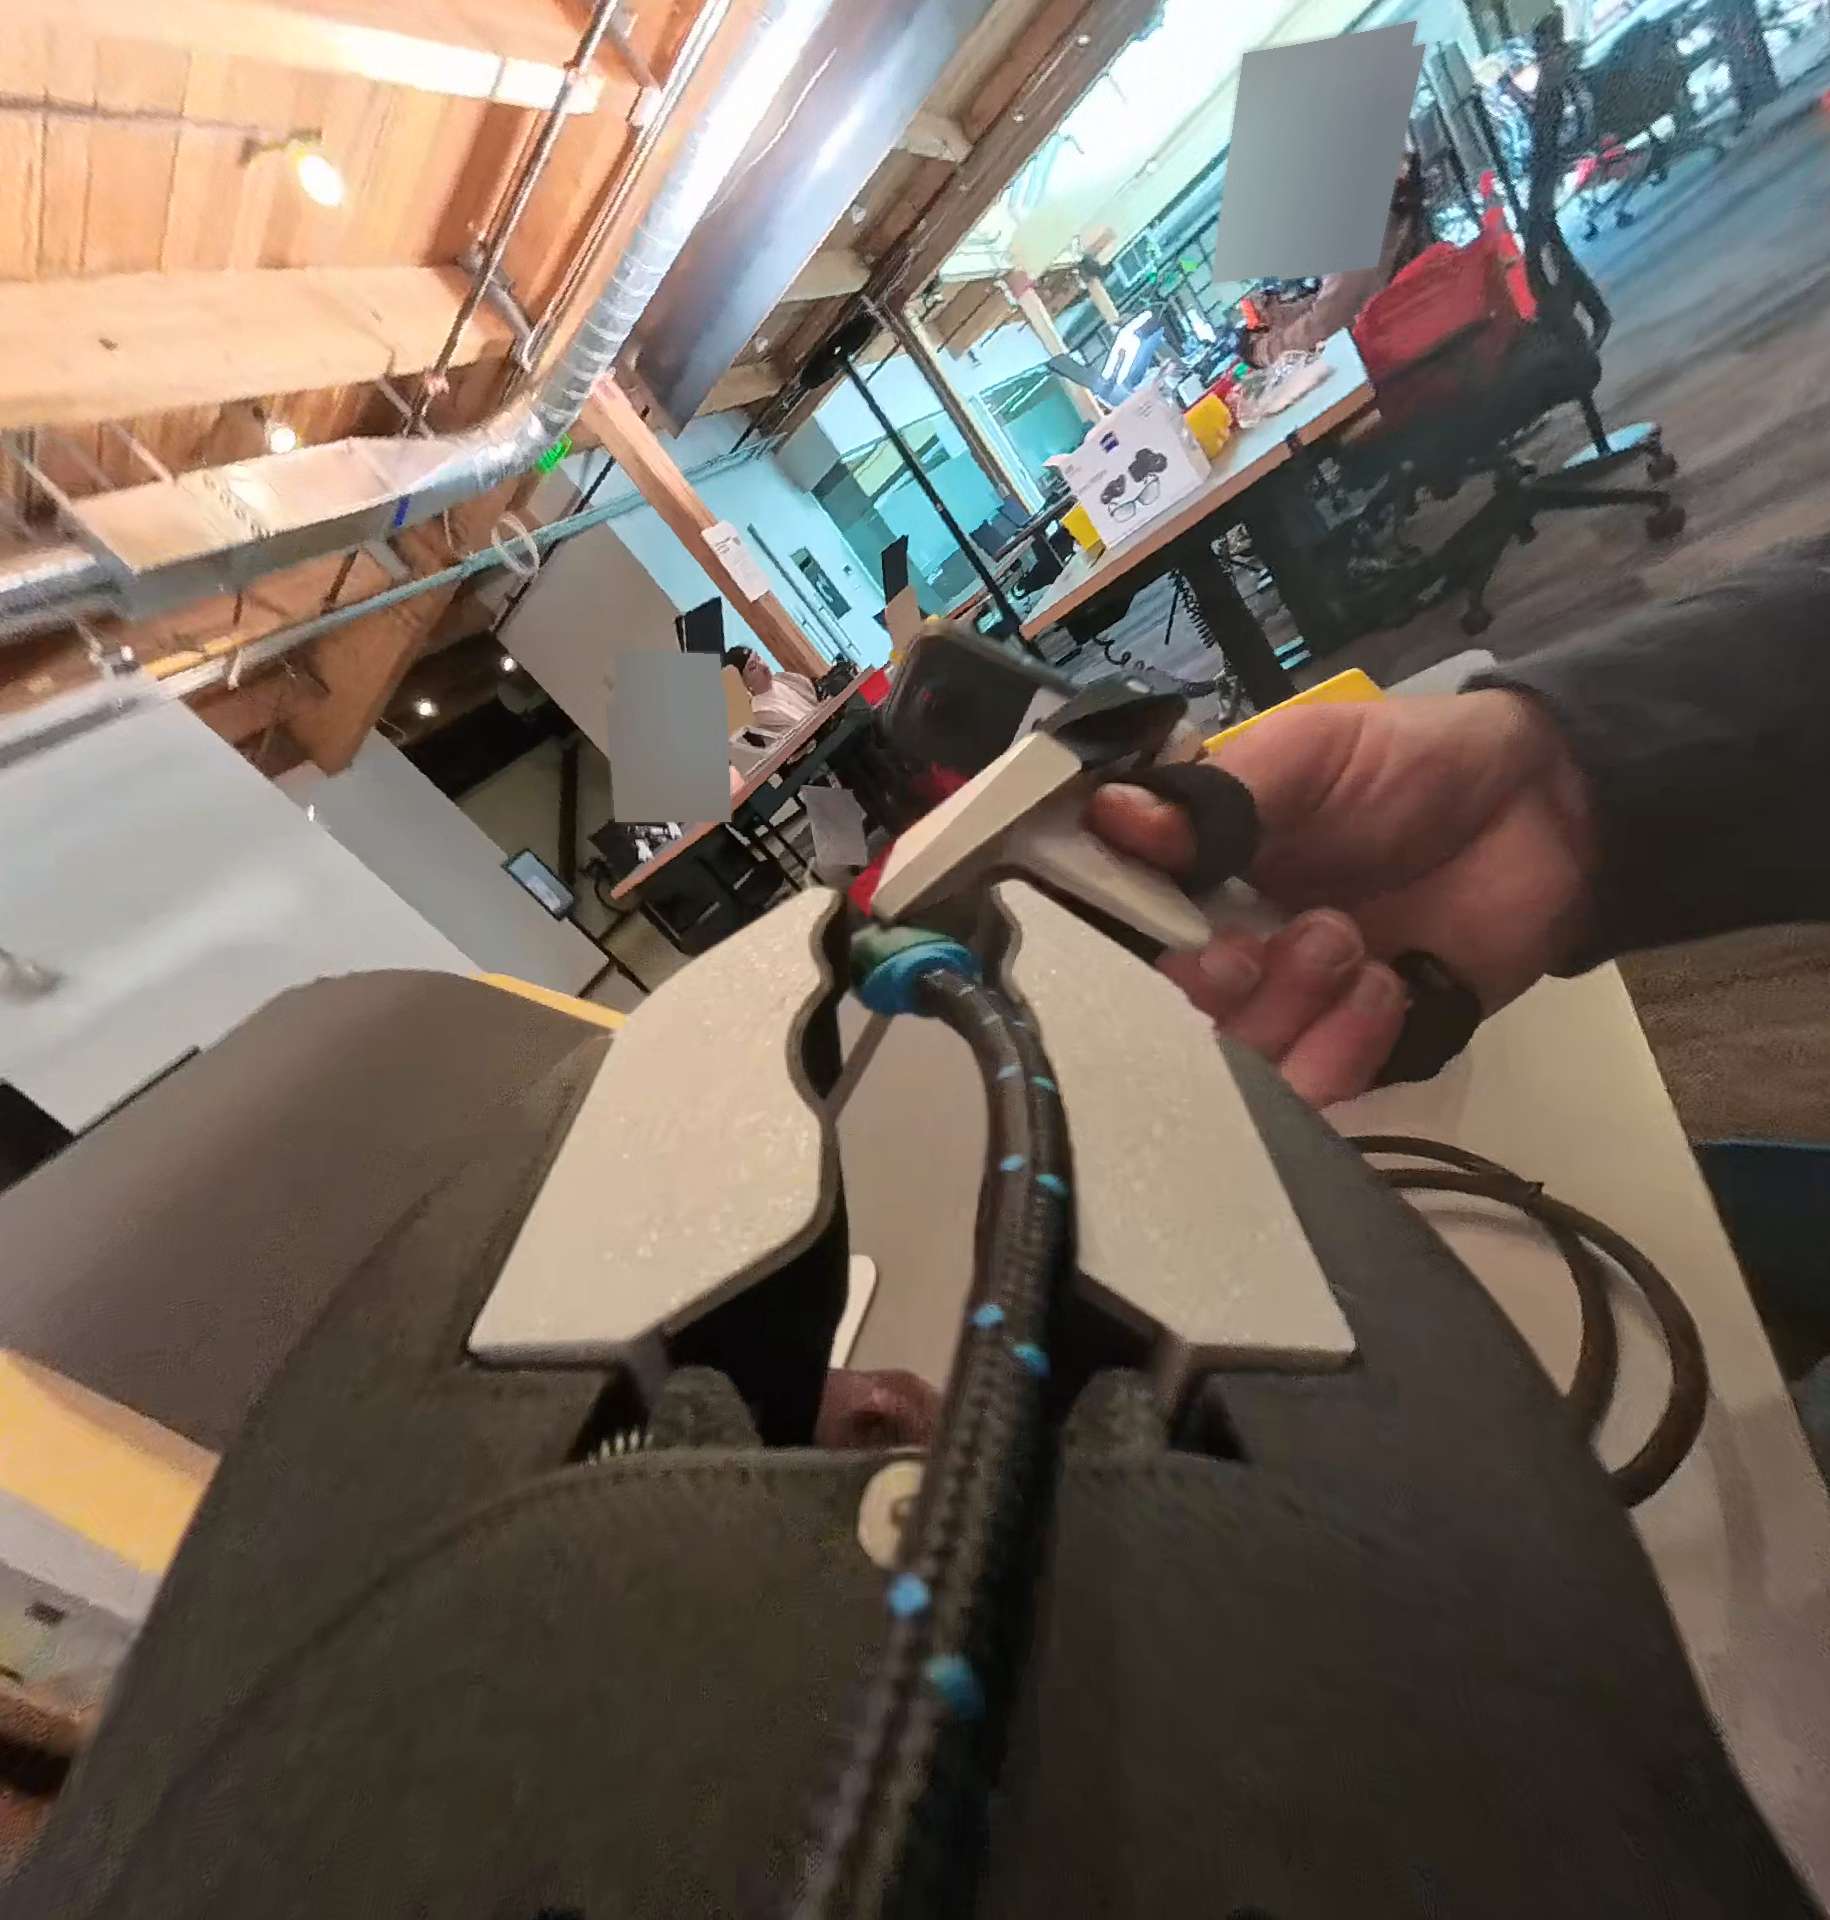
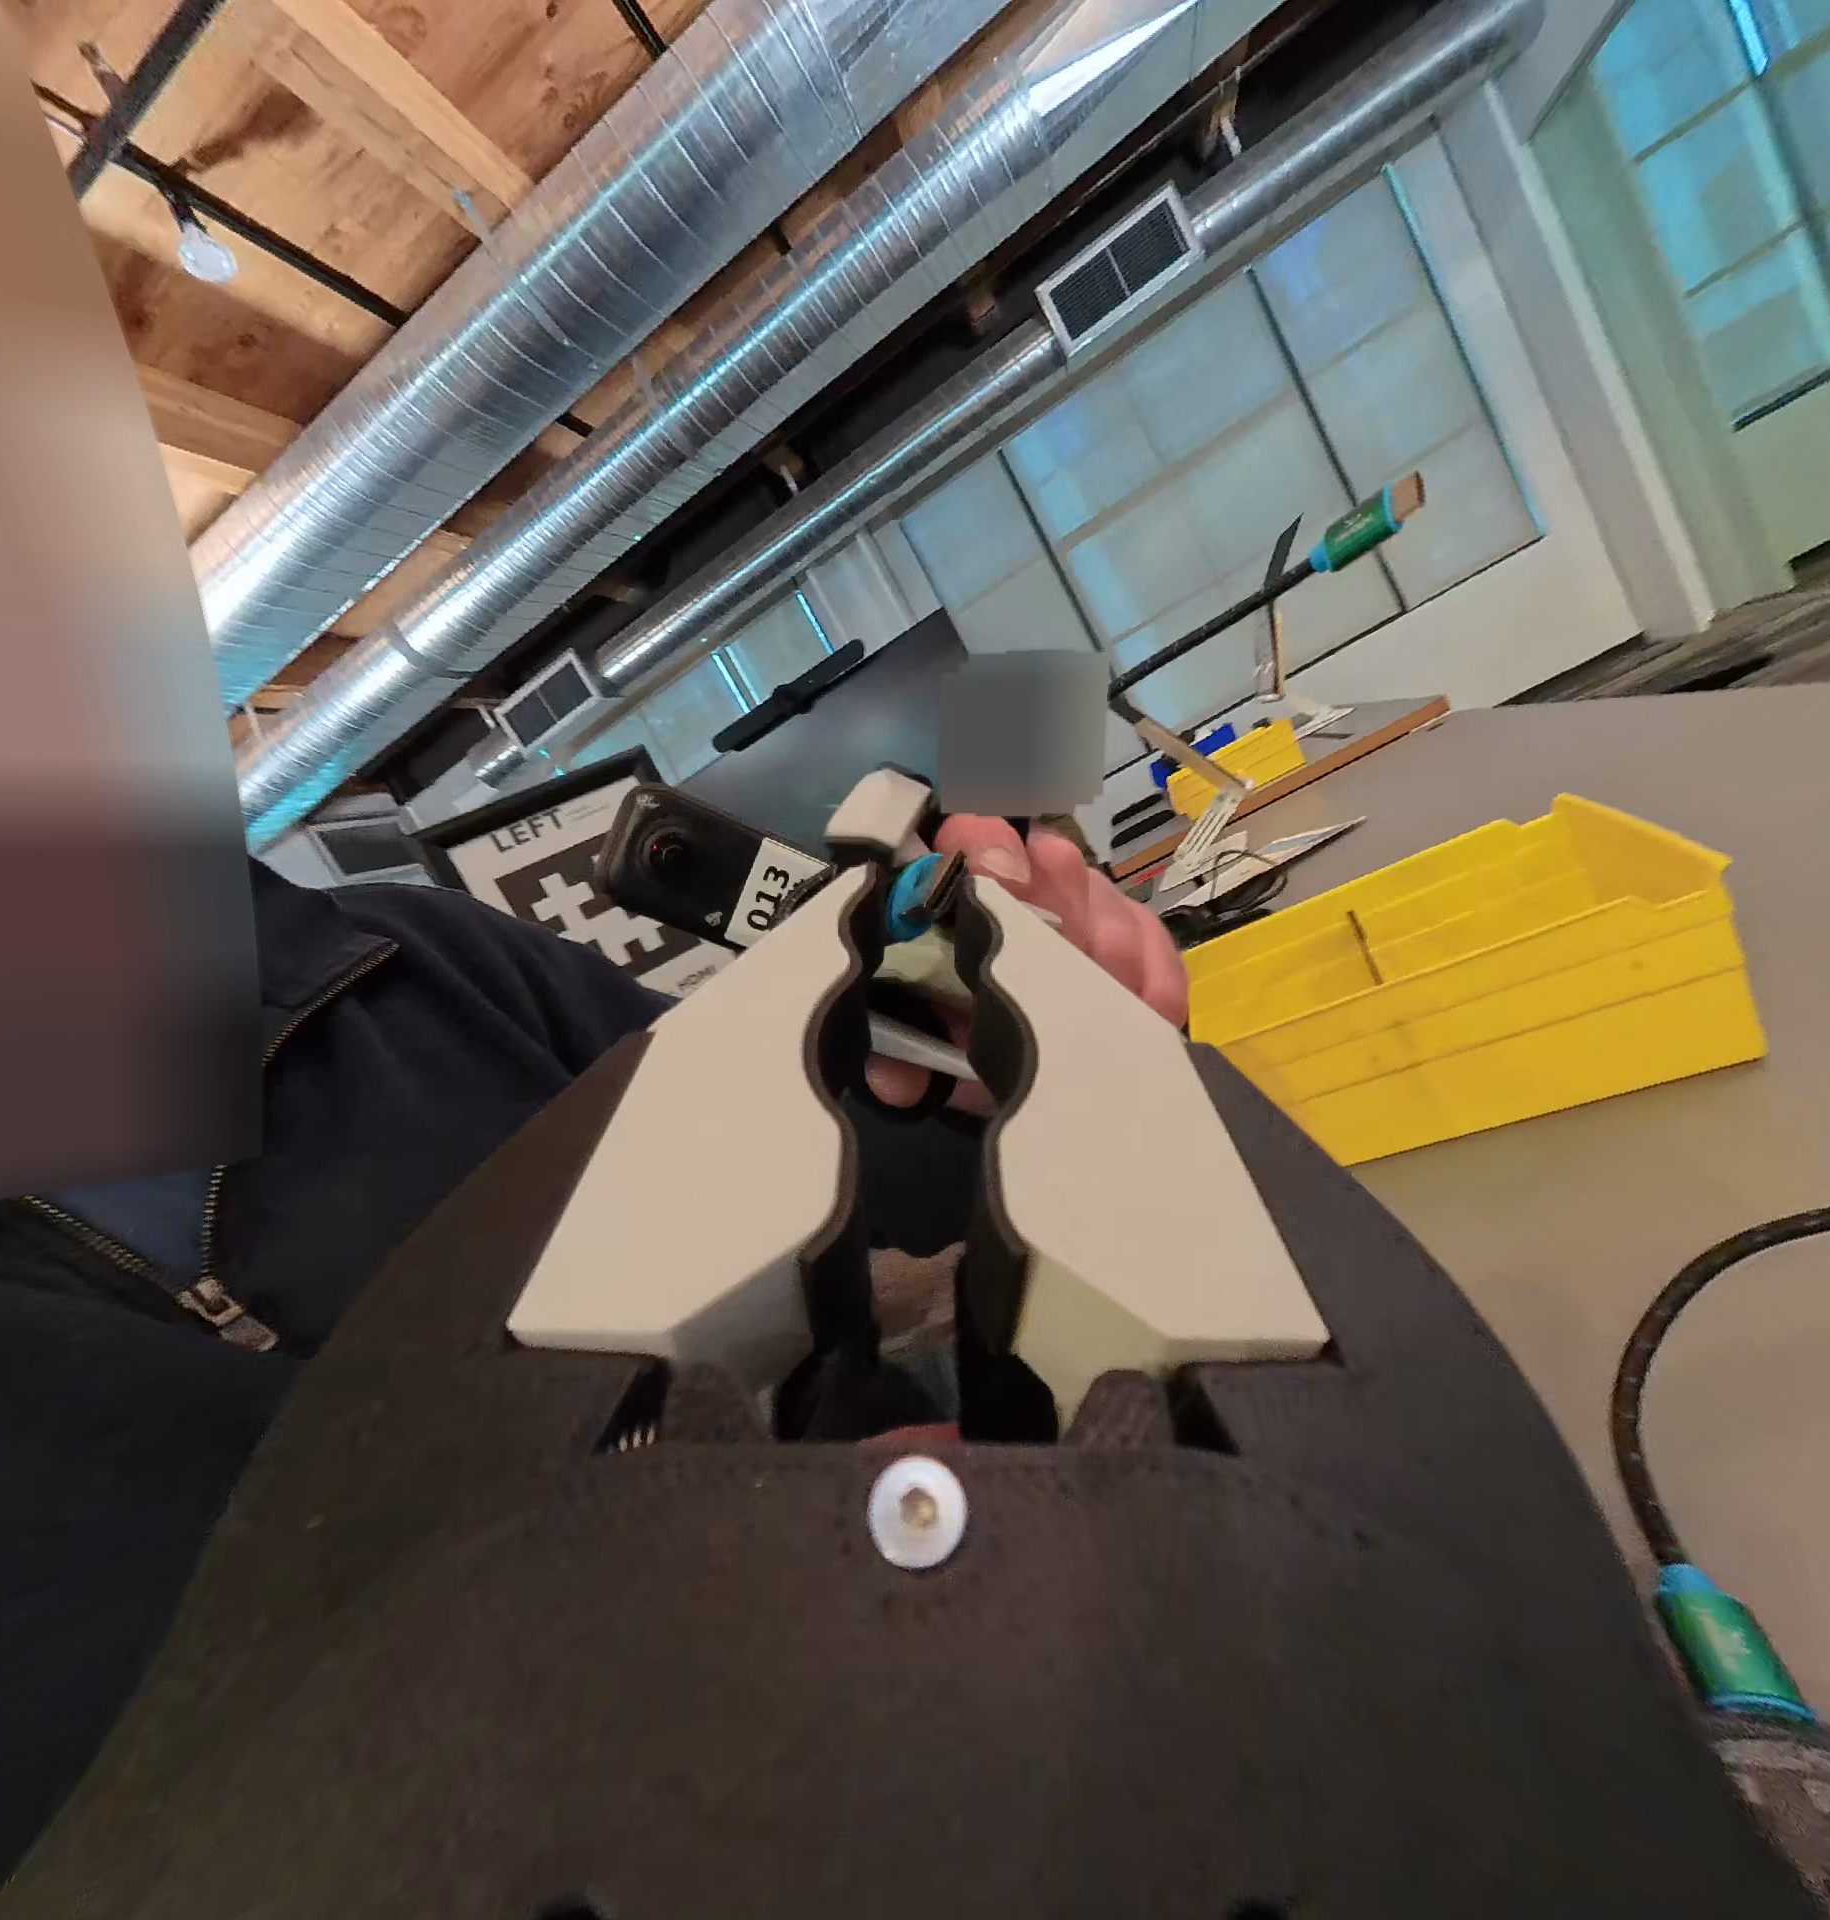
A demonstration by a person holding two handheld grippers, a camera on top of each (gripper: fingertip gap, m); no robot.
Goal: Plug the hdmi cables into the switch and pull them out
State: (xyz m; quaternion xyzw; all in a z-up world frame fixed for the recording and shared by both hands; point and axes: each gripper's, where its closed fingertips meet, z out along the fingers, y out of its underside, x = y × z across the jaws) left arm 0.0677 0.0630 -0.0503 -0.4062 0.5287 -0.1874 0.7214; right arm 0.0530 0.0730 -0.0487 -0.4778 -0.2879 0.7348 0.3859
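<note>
My left gripper [image 1: 906, 951] is shut on an HDMI plug [image 1: 895, 971] with a blue and green collar. Its black braided cable [image 1: 1004, 1247] runs back between the fingers toward the camera. In the right wrist view my right gripper [image 2: 921, 899] faces the left one, with its jaws nearly closed around the metal end of the same plug [image 2: 916, 899]. Both grippers are raised above the table. A second green plug [image 2: 1721, 1652] lies on the table at lower right. A third green plug [image 2: 1368, 530] sticks up in the air farther back. I cannot make out the switch.
Stacked yellow bins [image 2: 1462, 987] stand on the grey table [image 2: 1513, 1247] to the right. A loop of dark cable [image 1: 1659, 1351] lies on the table. A person in a dark jacket [image 2: 371, 1039] is close on the left. Desks and chairs stand farther off. Both grippers' tips are close together, under 4 cm apart.
</note>
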